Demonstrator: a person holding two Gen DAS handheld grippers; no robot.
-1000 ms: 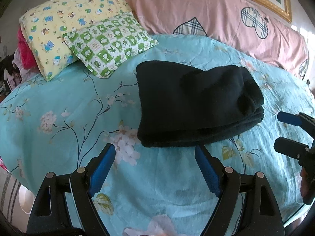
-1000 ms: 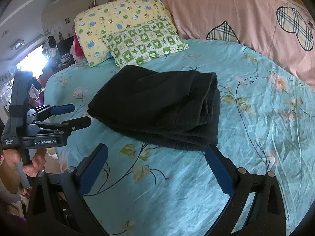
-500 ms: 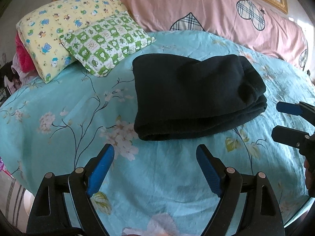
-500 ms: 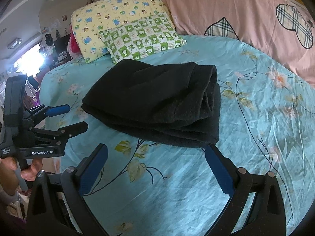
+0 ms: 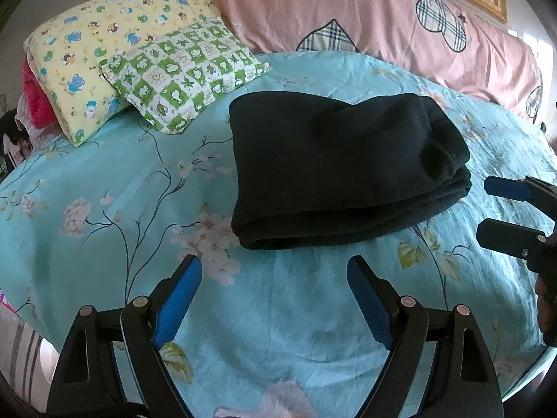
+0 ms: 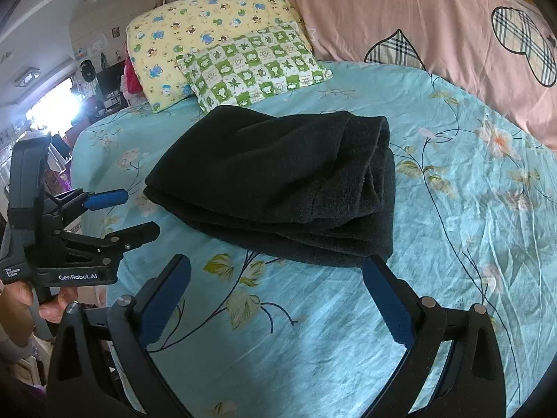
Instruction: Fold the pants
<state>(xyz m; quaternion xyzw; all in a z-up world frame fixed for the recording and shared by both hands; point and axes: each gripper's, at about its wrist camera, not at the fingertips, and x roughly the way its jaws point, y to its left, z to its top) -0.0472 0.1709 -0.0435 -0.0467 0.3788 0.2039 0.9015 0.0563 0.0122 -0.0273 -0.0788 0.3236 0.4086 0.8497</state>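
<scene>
The black fleece pants (image 5: 334, 170) lie folded into a thick stack on the turquoise floral bed sheet (image 5: 104, 209); they also show in the right wrist view (image 6: 278, 188). My left gripper (image 5: 275, 271) is open and empty, hovering just in front of the stack's near edge. My right gripper (image 6: 278, 271) is open and empty, in front of the stack's right end. The right gripper also shows in the left wrist view (image 5: 487, 209), and the left gripper in the right wrist view (image 6: 139, 212).
A green checked pillow (image 5: 184, 73) and a yellow cartoon pillow (image 5: 97, 45) lie at the back left. A pink quilt with plaid hearts (image 5: 383, 17) lines the back. The bed edge drops off at the left (image 6: 83, 216).
Both grippers have drawn back slightly from the folded pants, so the stack sits a little higher in both views. Both stay open and empty.
</scene>
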